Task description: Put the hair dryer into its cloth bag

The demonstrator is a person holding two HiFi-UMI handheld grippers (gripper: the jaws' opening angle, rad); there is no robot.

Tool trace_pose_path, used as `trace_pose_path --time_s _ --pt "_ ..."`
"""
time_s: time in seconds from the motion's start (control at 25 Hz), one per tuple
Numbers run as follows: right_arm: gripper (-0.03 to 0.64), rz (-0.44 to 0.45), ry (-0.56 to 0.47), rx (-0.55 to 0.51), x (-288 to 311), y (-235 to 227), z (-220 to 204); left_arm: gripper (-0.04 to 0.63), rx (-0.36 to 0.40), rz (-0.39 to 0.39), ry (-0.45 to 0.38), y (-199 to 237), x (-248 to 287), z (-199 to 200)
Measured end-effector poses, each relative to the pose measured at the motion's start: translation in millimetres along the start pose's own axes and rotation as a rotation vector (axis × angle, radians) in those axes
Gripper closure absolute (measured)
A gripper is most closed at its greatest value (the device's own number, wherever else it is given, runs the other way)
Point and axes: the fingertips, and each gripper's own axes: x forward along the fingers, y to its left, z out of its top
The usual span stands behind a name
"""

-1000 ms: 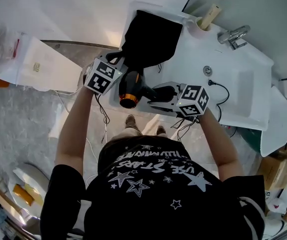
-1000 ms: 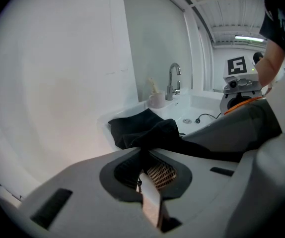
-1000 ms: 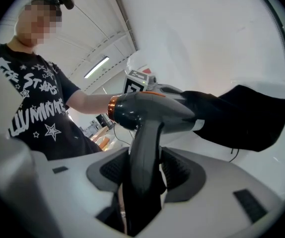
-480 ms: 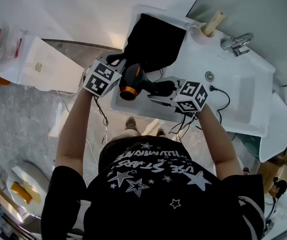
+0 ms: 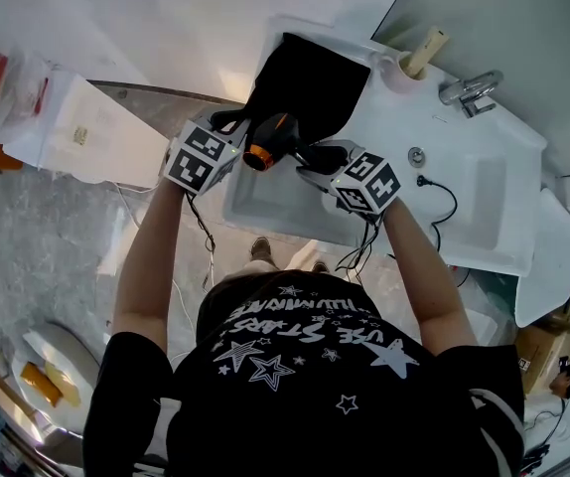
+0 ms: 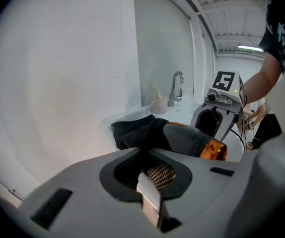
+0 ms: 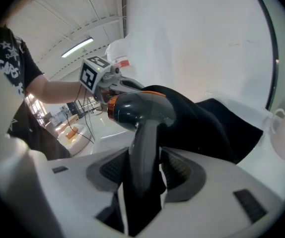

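Observation:
A black cloth bag point(image 5: 305, 82) lies on the white counter point(image 5: 464, 207) at its far left corner. My left gripper point(image 5: 231, 127) is shut on the bag's near edge point(image 6: 132, 133), with dark cloth pinched between its jaws. The dark grey hair dryer point(image 5: 273, 140) with an orange rear ring hangs at the bag's mouth, its front end hidden under the cloth point(image 7: 217, 128). My right gripper point(image 5: 317, 159) is shut on the dryer's handle point(image 7: 145, 167). Seen from the left gripper view, the dryer body point(image 6: 192, 139) lies just beyond the pinched cloth.
A pale cup point(image 5: 402, 60) holding a stick-like thing stands at the counter's back, beside a chrome tap point(image 5: 469, 87). The basin's drain point(image 5: 417, 157) and a black cable point(image 5: 446, 195) lie to the right. A second basin point(image 5: 275, 202) sits under my grippers.
My right gripper has carried the hair dryer up and to the left, to the bag's mouth, and turned it so its front goes under the cloth. The left gripper has stayed put.

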Motion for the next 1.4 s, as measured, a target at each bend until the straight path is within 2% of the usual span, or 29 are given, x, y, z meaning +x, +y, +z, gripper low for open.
trace_pose_path --time_s 0.28,0.68,0.8,1.4 --pt "0.413 -0.16 0.01 0.028 8.2 -31.3 5.0 0.572 -0.015 0.005 -0.018 0.5 -4.6 1.3" --pt "0.414 -0.321 0.005 0.135 13.4 -79.2 15.1 0.573 -0.027 -0.018 -0.05 -6.5 -6.2 10.3" --pt "0.414 -0.356 0.006 0.169 16.5 -90.1 15.5 0.572 -0.039 -0.028 -0.057 -11.6 -4.6 9.7" --pt "0.413 -0.481 0.051 0.175 34.0 -112.9 13.9 0.572 -0.074 -0.045 -0.033 -28.6 -7.0 -11.4"
